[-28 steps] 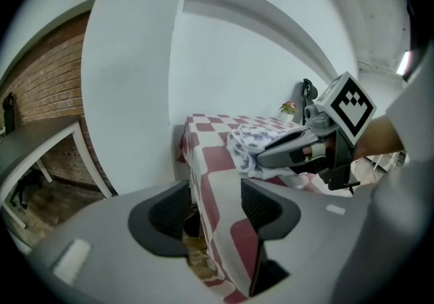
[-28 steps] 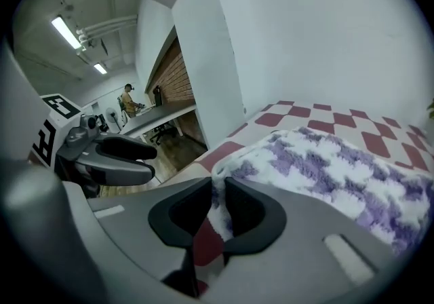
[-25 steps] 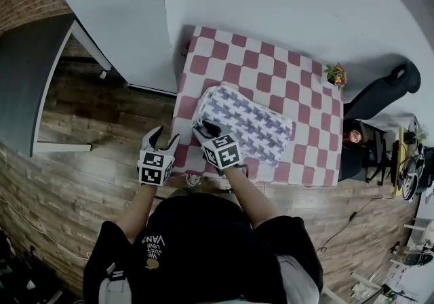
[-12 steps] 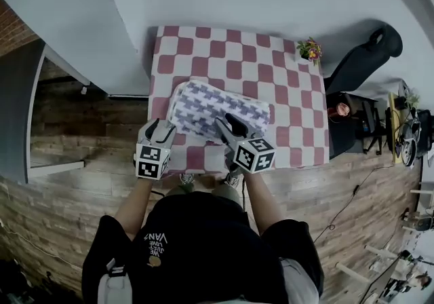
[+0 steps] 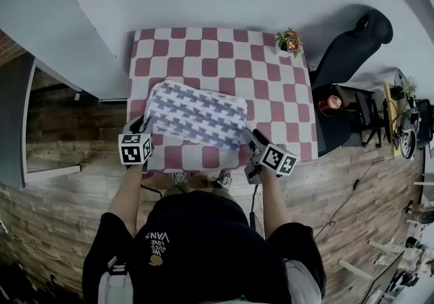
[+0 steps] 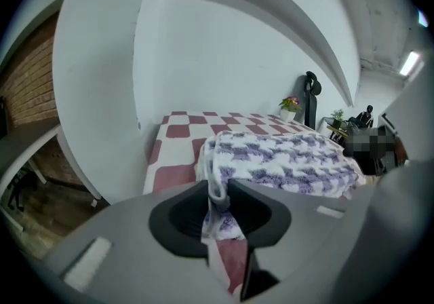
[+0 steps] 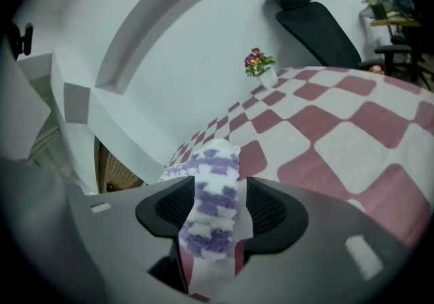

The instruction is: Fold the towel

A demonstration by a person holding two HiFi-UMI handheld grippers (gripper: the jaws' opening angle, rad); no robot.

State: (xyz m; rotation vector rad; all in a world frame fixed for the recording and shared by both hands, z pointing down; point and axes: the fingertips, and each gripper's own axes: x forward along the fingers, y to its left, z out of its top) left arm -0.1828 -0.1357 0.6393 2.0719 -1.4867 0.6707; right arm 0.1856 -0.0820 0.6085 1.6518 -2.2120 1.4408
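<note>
Both near corners of the towel [image 5: 196,117] sit between jaws — left gripper [image 5: 140,125] closing on one, right gripper [image 5: 250,136] opening round the other — long axis spanning them.

The right gripper [image 7: 218,209] is opening, towel [image 7: 214,180] between its fingers [image 7: 271,211].

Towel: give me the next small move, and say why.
Probably shut the right gripper on the towel, whose near right corner sits between its opening jaws, unpinched. The left gripper, jaws closing, pinches the near left edge. Both near corners could then be lifted.
</note>
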